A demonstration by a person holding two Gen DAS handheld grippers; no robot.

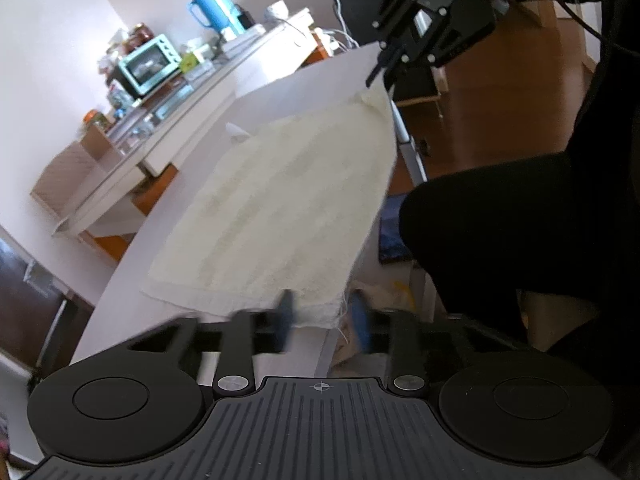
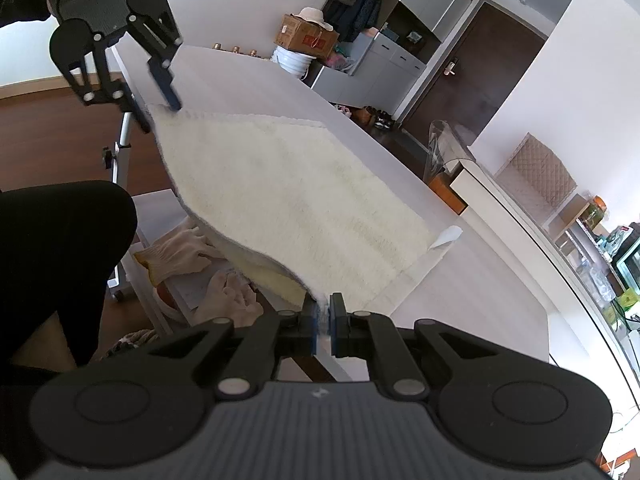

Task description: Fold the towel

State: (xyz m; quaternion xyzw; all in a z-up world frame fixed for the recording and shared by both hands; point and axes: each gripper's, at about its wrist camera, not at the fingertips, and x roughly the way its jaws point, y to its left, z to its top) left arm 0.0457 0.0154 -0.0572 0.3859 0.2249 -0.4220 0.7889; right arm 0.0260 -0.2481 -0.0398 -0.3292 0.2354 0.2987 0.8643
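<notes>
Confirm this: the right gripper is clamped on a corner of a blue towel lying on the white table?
Wrong colour: the towel is cream, not blue, as the right wrist view shows. The right gripper is clamped on its corner, and it lies on the white table.

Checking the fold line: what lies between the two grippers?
Only the towel, its near edge overhanging the table, runs from the left gripper to the right gripper; right wrist view shows it.
</notes>
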